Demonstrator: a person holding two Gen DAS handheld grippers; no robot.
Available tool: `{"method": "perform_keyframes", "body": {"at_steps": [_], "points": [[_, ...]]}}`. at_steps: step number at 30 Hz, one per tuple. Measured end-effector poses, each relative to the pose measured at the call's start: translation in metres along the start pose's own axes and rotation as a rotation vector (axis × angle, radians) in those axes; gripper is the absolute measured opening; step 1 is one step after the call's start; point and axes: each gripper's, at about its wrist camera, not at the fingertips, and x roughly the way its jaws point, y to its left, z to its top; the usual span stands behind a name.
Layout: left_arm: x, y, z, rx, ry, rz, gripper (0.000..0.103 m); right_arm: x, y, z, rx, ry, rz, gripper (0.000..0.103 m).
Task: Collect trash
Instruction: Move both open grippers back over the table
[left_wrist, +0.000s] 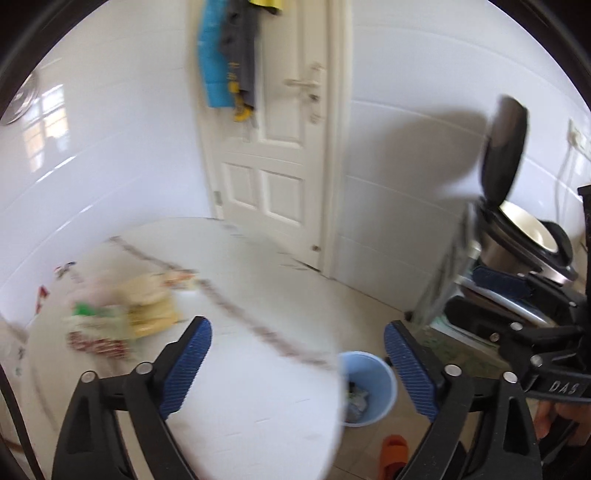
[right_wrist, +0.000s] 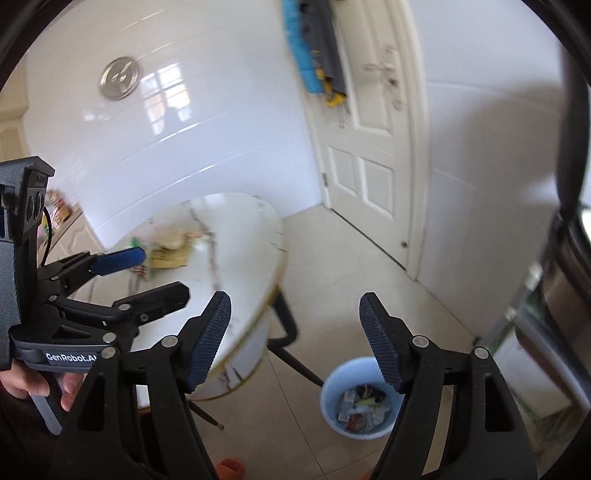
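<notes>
Hovering apart and empty, both tongs (left_wrist: 297, 360) (right_wrist: 295, 339), blurred wrappers (left_wrist: 122, 317), bin (right_wrist: 356, 398) partly hidden.

Glossy white wall tiles (right_wrist: 207, 122); smooth marble-look surface (right_wrist: 240, 236); matt blue plastic bin (right_wrist: 332, 398); ribbed rubbery tool pads (right_wrist: 212, 339).

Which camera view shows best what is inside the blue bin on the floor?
The right wrist view: the blue bin is open to sight, wrappers visible inside. In the left wrist view, the table edge hides part of it.

Left tongs (left_wrist: 297, 363) gape empty; blue bin (left_wrist: 369, 391) below; wrappers (left_wrist: 125, 317) on table (left_wrist: 236, 369).
</notes>
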Motion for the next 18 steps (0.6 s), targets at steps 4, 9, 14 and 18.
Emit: {"method": "perform_keyframes", "body": {"at_steps": [4,9,14,18], "points": [[-0.021,0.054,-0.017,-0.084,-0.001,0.076,0.098,0.013,0.046,0.013,-0.065,0.005,0.035,0.072],[-0.012,0.110,-0.031,-0.187,0.048,0.175,0.102,0.045,0.094,0.024,-0.120,0.039,0.083,0.075],[0.028,0.136,-0.043,-0.238,0.152,0.235,0.102,0.087,0.118,0.029,-0.150,0.093,0.103,0.076],[0.049,0.148,-0.041,-0.277,0.176,0.248,0.102,0.121,0.127,0.033,-0.166,0.135,0.114,0.076]]}}
